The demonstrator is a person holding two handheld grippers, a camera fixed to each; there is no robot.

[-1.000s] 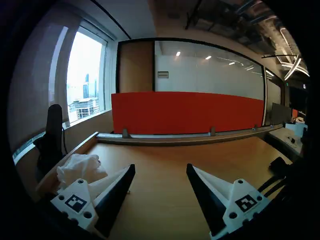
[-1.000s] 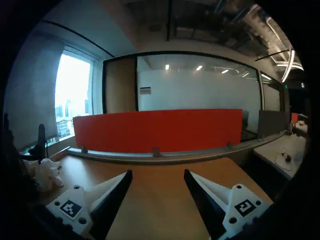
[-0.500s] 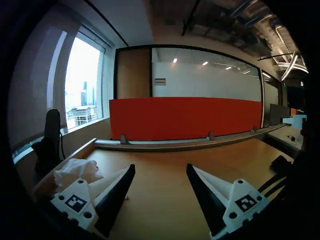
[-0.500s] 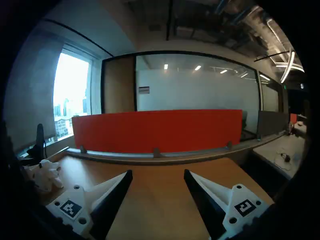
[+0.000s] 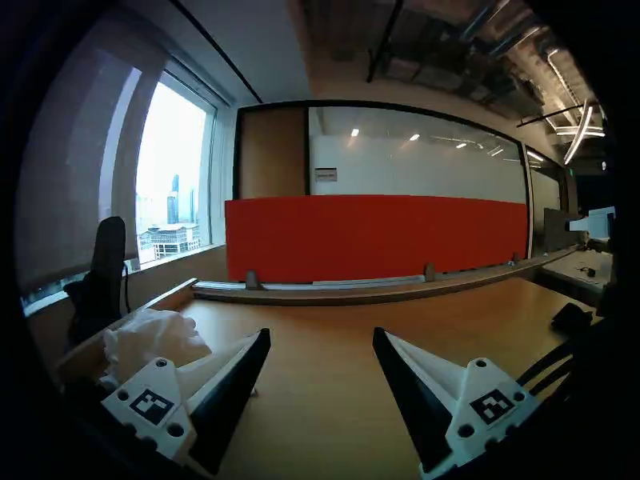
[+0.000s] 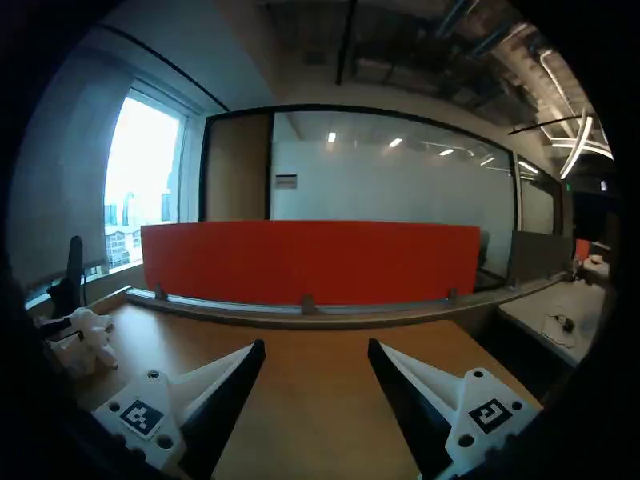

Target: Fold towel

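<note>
You are holding the left gripper (image 5: 320, 331) and the right gripper (image 6: 315, 342) above the desk (image 5: 320, 400), each with its fingers spread wide apart, gripping nothing. The towel (image 5: 156, 336) (image 6: 76, 340) is lying crumpled at the desk's left edge.

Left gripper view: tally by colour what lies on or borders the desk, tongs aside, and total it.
White: 1, crumpled towel
Red: 1, divider panel at the far edge
Black: 1, small object, right side
Total: 3
</note>
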